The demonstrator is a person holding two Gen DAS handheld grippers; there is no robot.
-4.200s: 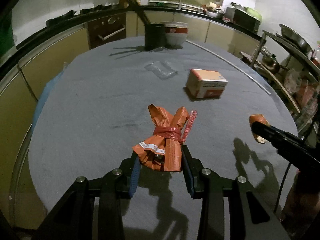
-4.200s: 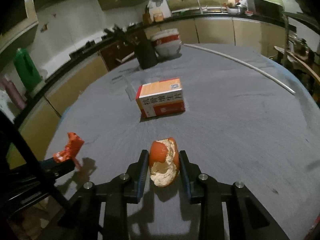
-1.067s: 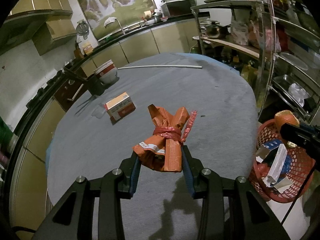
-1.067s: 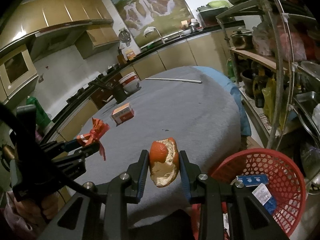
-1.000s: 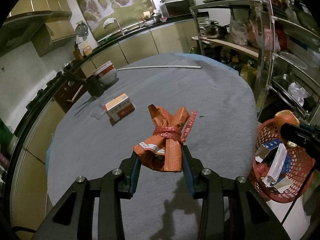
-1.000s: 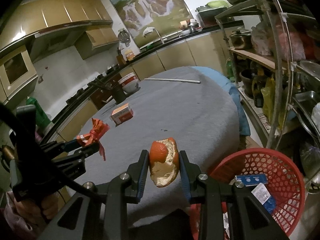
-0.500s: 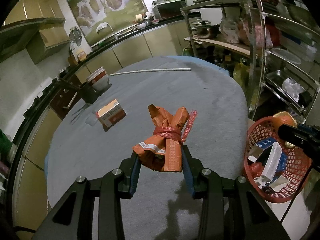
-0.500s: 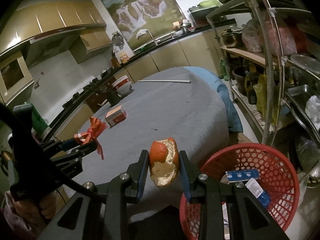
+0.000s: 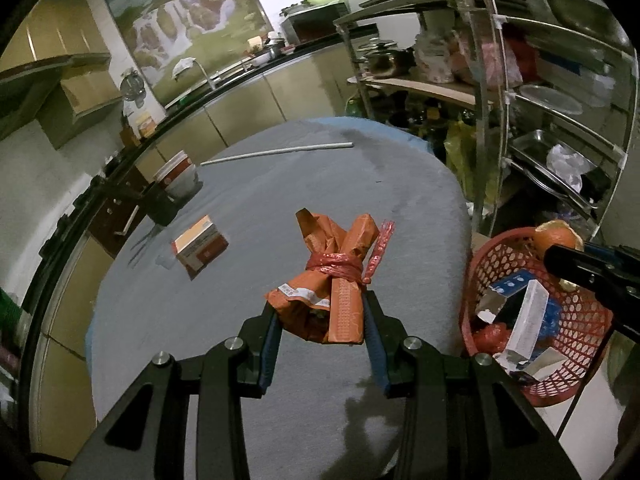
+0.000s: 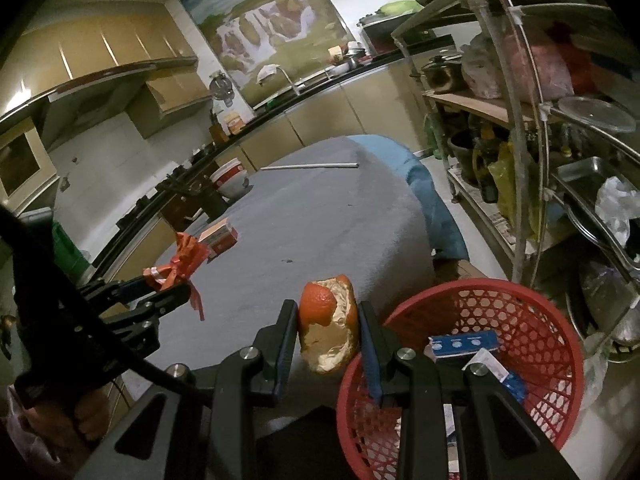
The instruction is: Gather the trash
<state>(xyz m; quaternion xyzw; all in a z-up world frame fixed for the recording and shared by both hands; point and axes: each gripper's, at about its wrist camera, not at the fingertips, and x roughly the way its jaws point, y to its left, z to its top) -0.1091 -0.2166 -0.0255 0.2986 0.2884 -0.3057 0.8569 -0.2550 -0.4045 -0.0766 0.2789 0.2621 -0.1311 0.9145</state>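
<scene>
Between right hand-held gripper (image 10: 327, 322) fingers, orange peel (image 10: 329, 332) over basket (image 10: 532, 320)

grey table (image 9: 304, 184), metal shelves (image 9: 560, 120), waterfall picture (image 9: 188, 24)

Around me a dim kitchen: beige cabinets (image 10: 320, 120), a waterfall mural (image 10: 272, 24), metal shelving (image 10: 552, 120), and my grey-clothed table (image 9: 280, 208).

My right gripper (image 10: 328, 330) pinches an orange peel (image 10: 329, 334) between its fingers (image 10: 287, 340). At about four o'clock a red basket (image 10: 532, 320) holds a blue packet (image 10: 464, 344) and other scraps. At nine o'clock my left gripper (image 10: 160, 286) clamps a tied orange wrapper (image 10: 180, 262) above the grey table (image 10: 320, 220). A small box (image 10: 220, 236) lies at eleven o'clock.
</scene>
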